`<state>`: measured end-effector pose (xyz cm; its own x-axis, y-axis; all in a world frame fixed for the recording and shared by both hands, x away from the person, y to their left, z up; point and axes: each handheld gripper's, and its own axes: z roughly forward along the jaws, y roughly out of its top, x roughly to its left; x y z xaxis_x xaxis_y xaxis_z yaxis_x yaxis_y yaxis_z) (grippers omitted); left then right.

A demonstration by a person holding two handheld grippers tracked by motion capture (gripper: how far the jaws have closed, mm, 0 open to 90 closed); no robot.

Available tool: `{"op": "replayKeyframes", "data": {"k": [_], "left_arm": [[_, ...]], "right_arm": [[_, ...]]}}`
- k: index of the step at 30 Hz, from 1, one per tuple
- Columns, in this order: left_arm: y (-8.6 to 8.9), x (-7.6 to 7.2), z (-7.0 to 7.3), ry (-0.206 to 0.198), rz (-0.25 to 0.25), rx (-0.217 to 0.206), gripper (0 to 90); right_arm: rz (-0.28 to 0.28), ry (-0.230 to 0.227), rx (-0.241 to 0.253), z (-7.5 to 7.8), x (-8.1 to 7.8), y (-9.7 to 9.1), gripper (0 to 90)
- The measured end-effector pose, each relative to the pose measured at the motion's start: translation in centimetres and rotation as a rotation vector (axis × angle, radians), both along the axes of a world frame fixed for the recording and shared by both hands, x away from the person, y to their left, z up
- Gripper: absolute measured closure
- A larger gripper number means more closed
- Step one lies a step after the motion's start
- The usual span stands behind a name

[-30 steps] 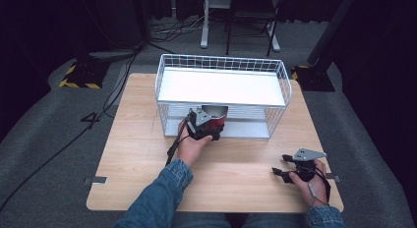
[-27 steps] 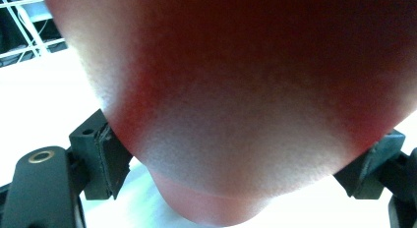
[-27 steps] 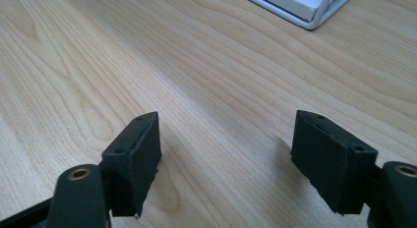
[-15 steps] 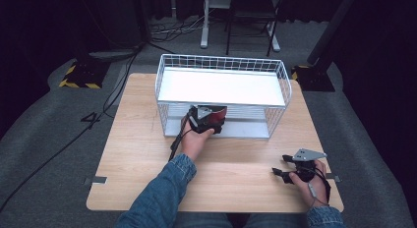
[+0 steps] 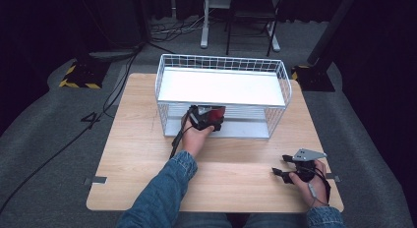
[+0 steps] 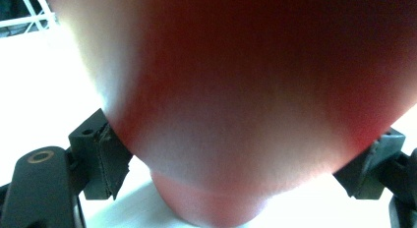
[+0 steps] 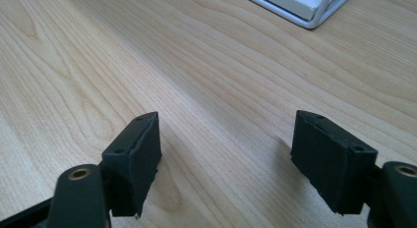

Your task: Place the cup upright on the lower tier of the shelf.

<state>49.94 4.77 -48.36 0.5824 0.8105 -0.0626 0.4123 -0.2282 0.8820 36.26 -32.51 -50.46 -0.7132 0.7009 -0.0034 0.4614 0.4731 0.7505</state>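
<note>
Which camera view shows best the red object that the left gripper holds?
The left gripper view: the red object sits close between the jaws, which press on both its sides, though it is blurred. In the high view a small part of it shows at the wire basket's lower shelf. The right gripper view looks at the wooden table.

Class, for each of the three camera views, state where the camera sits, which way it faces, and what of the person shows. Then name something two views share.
High view: above the person's side, facing forward and down on the table; both forearms, left gripper at the wire rack, right gripper.
Left gripper view: rides the left gripper, facing a red object pressed between its jaws.
Right gripper view: rides the right gripper, facing bare tabletop between spread jaws.
Shared: the rack's corner appears in the right gripper and high views.
</note>
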Motion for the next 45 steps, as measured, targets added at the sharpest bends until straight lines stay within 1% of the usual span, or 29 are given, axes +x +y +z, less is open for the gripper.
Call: {"op": "replayKeyframes", "data": {"k": [4, 8, 10, 11, 12, 13, 14, 16, 17, 22, 23, 25, 26, 27, 28, 32, 33, 36, 37, 40, 43, 44, 45], "left_arm": [[-0.2, -0.1, -0.1, 0.001, -0.003, 0.005, 15.8], [-0.2, -0.2, 0.0, 0.010, 0.012, -0.002, 15.2], [-0.3, -0.3, -0.1, 0.003, 0.024, -0.003, 15.0], [-0.3, -0.3, -0.1, -0.001, 0.023, 0.007, 15.0], [-0.4, -0.3, -0.2, -0.004, 0.021, -0.010, 15.0], [-0.4, -0.4, -0.2, -0.004, 0.030, -0.011, 14.9], [-0.4, -0.5, -0.2, -0.005, 0.035, -0.022, 14.9], [-0.4, -0.7, -0.3, -0.016, 0.039, -0.028, 14.8], [-0.4, -0.7, -0.3, -0.022, 0.040, -0.027, 14.8], [-0.2, -1.2, -0.3, -0.017, 0.038, -0.022, 15.3], [-0.1, -1.4, -0.3, -0.019, 0.037, -0.029, 15.3], [0.1, -1.8, -0.2, -0.023, 0.035, -0.022, 15.5], [0.3, -2.1, -0.2, -0.032, 0.038, -0.014, 15.5], [0.3, -2.2, -0.2, -0.031, 0.032, -0.024, 15.5], [0.4, -2.4, -0.1, -0.029, 0.032, -0.024, 15.5], [0.6, -3.3, 0.3, -0.049, 0.033, -0.049, 15.5], [0.7, -3.6, 0.5, -0.051, 0.032, -0.040, 15.4], [1.1, -4.4, 0.7, -0.053, 0.013, -0.047, 15.5], [1.2, -4.6, 0.7, -0.054, 0.009, -0.041, 15.5], [1.8, -5.6, 1.1, -0.051, 0.007, -0.042, 15.5], [2.4, -6.5, 1.6, -0.062, 0.004, -0.034, 15.5], [2.8, -6.9, 1.9, -0.071, 0.001, -0.021, 15.5], [2.9, -7.2, 2.0, -0.072, 0.001, -0.023, 15.5]], "right_arm": [[0.000, 0.000, 0.000, 0.0, 0.0, 0.0, 27.4], [-0.001, 0.001, 0.000, 0.0, 0.0, 0.0, 27.4], [0.000, 0.001, 0.000, 0.0, 0.0, 0.0, 27.4], [0.000, 0.001, 0.000, 0.0, 0.0, 0.0, 27.4], [0.001, 0.002, 0.000, 0.0, 0.0, 0.0, 27.4], [0.001, 0.002, 0.000, 0.0, 0.0, 0.0, 27.4], [0.001, 0.002, 0.000, 0.0, 0.0, 0.0, 27.4], [0.001, 0.002, 0.000, 0.0, 0.0, 0.0, 27.4], [0.001, 0.002, 0.000, 0.0, 0.0, 0.0, 27.4], [0.000, 0.002, 0.001, 0.0, 0.0, 0.0, 27.4], [0.001, 0.002, 0.000, 0.0, 0.0, 0.0, 27.4], [0.001, 0.002, 0.000, 0.0, 0.0, 0.0, 27.4], [0.001, 0.002, 0.000, 0.0, 0.0, 0.0, 27.4], [0.001, 0.002, 0.000, 0.0, 0.0, 0.0, 27.4], [0.001, 0.002, 0.000, 0.0, 0.0, 0.0, 27.4], [0.001, 0.002, 0.000, 0.0, 0.0, 0.0, 27.4], [0.001, 0.002, 0.000, 0.0, 0.0, 0.0, 27.4], [0.000, 0.002, 0.001, 0.0, 0.0, 0.0, 27.4], [0.001, 0.002, 0.001, 0.0, 0.0, 0.0, 27.4], [0.001, 0.002, 0.000, 0.0, 0.0, 0.0, 27.4], [0.000, 0.001, 0.000, 0.0, -0.1, 0.0, 27.4], [0.002, 0.001, 0.000, 0.0, -0.1, 0.0, 27.3], [0.007, 0.001, 0.001, 0.0, -0.1, 0.0, 27.3]]}}
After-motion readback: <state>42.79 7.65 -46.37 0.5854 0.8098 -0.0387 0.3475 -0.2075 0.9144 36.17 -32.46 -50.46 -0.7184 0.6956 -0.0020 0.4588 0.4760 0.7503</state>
